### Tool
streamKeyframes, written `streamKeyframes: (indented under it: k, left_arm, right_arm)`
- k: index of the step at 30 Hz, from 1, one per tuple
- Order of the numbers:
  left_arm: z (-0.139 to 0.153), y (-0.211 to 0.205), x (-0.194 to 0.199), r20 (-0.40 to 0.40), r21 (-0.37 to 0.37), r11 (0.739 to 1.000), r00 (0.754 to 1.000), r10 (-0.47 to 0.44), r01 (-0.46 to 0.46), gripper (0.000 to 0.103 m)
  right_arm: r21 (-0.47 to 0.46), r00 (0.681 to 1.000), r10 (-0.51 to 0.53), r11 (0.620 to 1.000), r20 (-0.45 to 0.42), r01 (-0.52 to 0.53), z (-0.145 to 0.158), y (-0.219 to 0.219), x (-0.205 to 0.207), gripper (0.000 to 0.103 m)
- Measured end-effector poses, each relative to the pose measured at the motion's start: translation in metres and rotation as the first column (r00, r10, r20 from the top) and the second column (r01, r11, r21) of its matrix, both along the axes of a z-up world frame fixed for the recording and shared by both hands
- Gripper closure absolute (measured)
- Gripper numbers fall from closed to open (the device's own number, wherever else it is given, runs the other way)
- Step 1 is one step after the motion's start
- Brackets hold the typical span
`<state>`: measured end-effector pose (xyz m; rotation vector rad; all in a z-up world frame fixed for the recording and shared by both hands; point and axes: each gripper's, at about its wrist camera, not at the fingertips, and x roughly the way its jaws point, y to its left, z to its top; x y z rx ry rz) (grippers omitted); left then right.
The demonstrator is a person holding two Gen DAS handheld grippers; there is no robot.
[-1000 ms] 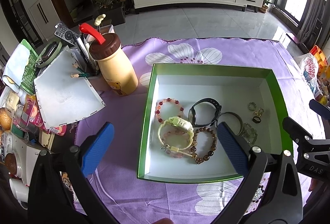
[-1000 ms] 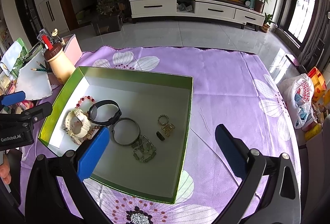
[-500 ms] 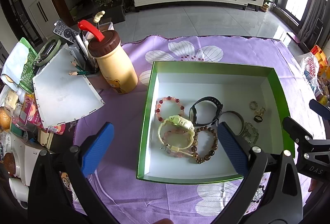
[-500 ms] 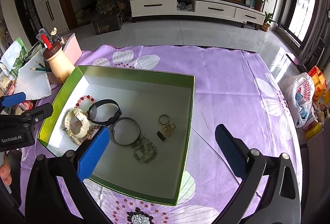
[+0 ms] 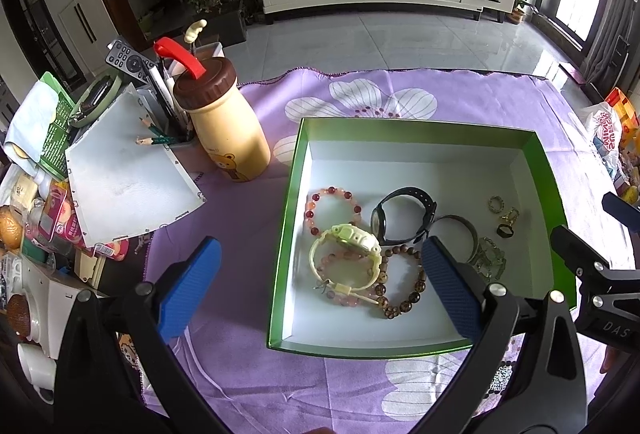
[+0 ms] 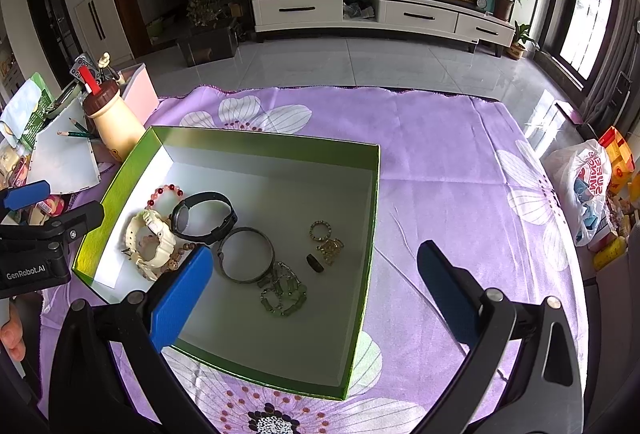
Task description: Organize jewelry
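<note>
1. While both tools hover above the table, the left gripper [image 5: 320, 288] has its blue fingers [image 5: 188, 286] spread wide with nothing between them; its right finger overlaps the box's near right part in view.
2. Equally wide and empty, the right gripper [image 6: 314, 294] hangs over the near right corner of the green box [image 6: 264, 144].
3. Inside the box, a cream watch [image 5: 348, 258] lies over a pink bead bracelet, touching a brown bead bracelet [image 5: 402, 286] and a black watch [image 5: 404, 214].
4. A red bead bracelet [image 5: 330, 208] sits at the left wall.
5. A metal bangle [image 6: 246, 260], a green chain bracelet [image 6: 284, 292] and small gold rings [image 6: 324, 240] lie further right.
6. The box rests on a purple flowered cloth [image 6: 440, 154], near a cream bottle [image 5: 226, 130].
</note>
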<state>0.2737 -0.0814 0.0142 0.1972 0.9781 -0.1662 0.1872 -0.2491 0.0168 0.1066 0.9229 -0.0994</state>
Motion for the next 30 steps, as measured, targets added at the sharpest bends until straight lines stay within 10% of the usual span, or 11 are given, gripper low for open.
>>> streamKeyframes:
  k: [30]
  left_arm:
    - [-0.0038,0.0012,0.0032,-0.021,0.007,1.0,1.0,0.011,-0.011,0.002]
  right_arm:
    - [0.001,1.0,0.008,1.0,0.0,-0.008,0.0024,0.0036,0.0018,0.001]
